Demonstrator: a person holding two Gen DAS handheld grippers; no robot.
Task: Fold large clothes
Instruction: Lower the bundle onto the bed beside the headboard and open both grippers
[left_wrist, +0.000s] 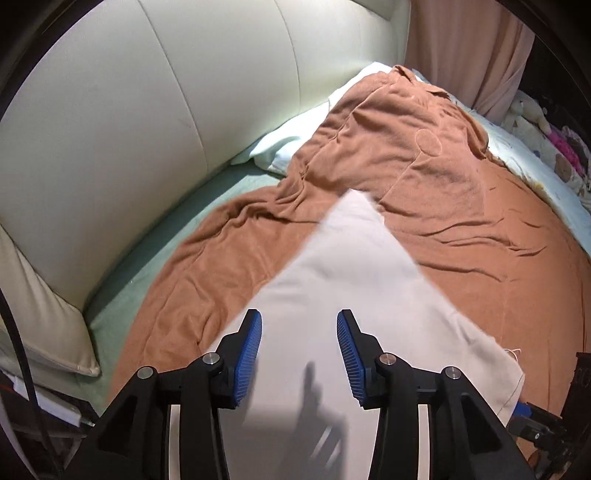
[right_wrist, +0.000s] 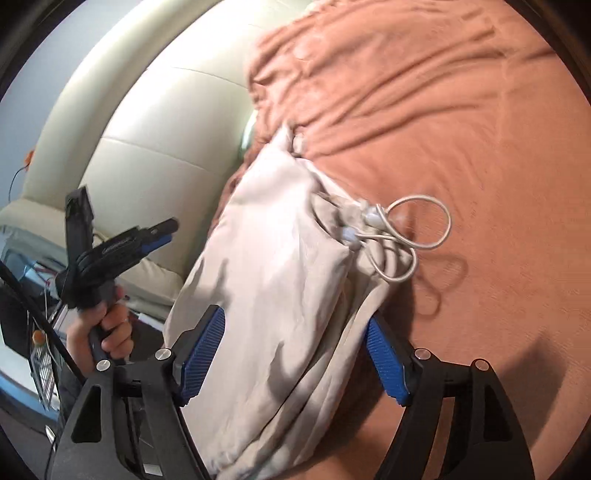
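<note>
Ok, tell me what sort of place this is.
Most likely a bedroom. A bed covered by a brown blanket stands against a padded cream headboard, with a pillow at its head and soft toys beside a curtain.

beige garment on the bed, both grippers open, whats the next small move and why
Probably lift the right gripper clear: its fingers stand apart around the beige garment, which lies bunched on the orange blanket, drawstring spilling out. It looks released, so regrasp an edge next.
</note>
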